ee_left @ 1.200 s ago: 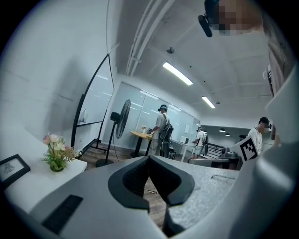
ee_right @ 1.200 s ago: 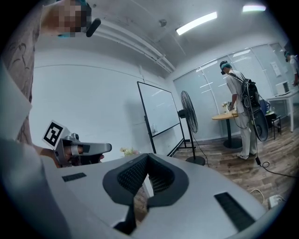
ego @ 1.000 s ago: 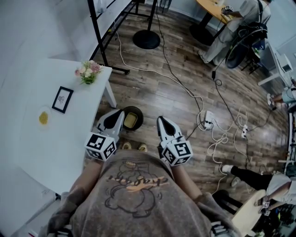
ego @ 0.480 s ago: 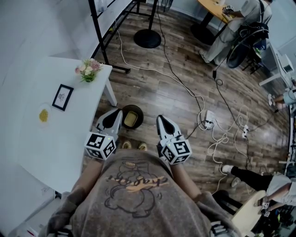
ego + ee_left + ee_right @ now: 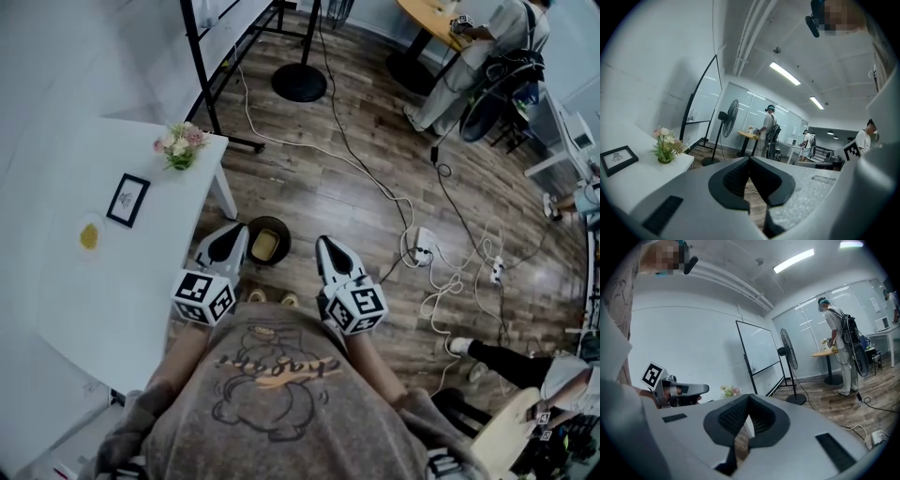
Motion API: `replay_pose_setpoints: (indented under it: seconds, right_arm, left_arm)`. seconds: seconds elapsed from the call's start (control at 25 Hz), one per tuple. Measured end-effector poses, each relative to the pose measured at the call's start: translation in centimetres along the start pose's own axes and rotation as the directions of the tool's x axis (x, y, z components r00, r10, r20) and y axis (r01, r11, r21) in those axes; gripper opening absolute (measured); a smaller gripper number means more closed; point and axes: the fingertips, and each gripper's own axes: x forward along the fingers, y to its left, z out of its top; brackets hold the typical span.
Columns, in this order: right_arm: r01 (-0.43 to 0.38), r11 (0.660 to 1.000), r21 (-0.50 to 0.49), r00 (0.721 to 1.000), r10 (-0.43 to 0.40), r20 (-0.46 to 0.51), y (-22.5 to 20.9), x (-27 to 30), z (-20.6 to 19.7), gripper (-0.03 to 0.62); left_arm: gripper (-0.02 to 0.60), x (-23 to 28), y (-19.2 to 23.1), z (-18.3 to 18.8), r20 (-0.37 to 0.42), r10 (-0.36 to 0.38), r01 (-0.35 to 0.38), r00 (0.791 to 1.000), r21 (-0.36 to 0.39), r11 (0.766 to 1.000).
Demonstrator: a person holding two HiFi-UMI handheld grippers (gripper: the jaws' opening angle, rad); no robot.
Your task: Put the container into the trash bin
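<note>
Nearest: wearer's printed T-shirt (image 5: 272, 394), a marker cube at each side.

Left gripper (image 5: 232, 236) was held out low over the floor. In the left gripper view the left gripper's (image 5: 750, 160) dark pads met at the tip, nothing between them. It held nothing.

Right gripper (image 5: 326, 247), beside it and apart, was level with the left. In the right gripper view the right gripper's (image 5: 747, 397) jaws were likewise pressed together and empty.

Two shoe tips (image 5: 272, 298) showed on the wood floor between the grippers.

Just past the tips, between the two grippers, stood the dark round trash bin (image 5: 282, 234). The yellowish container (image 5: 264, 247) lay inside it, touched by neither gripper.

To the left stood a white table (image 5: 141, 281) carrying a framed picture (image 5: 127, 201), a small plate with something yellow (image 5: 89, 236), and a flower bunch (image 5: 180, 146) at the far corner.

Further out, white cables (image 5: 375, 183) ran to a power strip (image 5: 422, 242).

Beyond that were a round fan base (image 5: 298, 81) and a person standing at a round table (image 5: 469, 52).
</note>
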Motion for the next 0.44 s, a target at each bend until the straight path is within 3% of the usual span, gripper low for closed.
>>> replay_pose_setpoints:
  seconds: [0.44]
  right_arm:
    - [0.004,1.0,-0.015,1.0,-0.004,-0.004,-0.31,0.06,-0.15,-0.006]
  left_arm:
    - [0.005,0.1,0.35,0.23,0.01,0.002,-0.002,1.0,0.007,1.0]
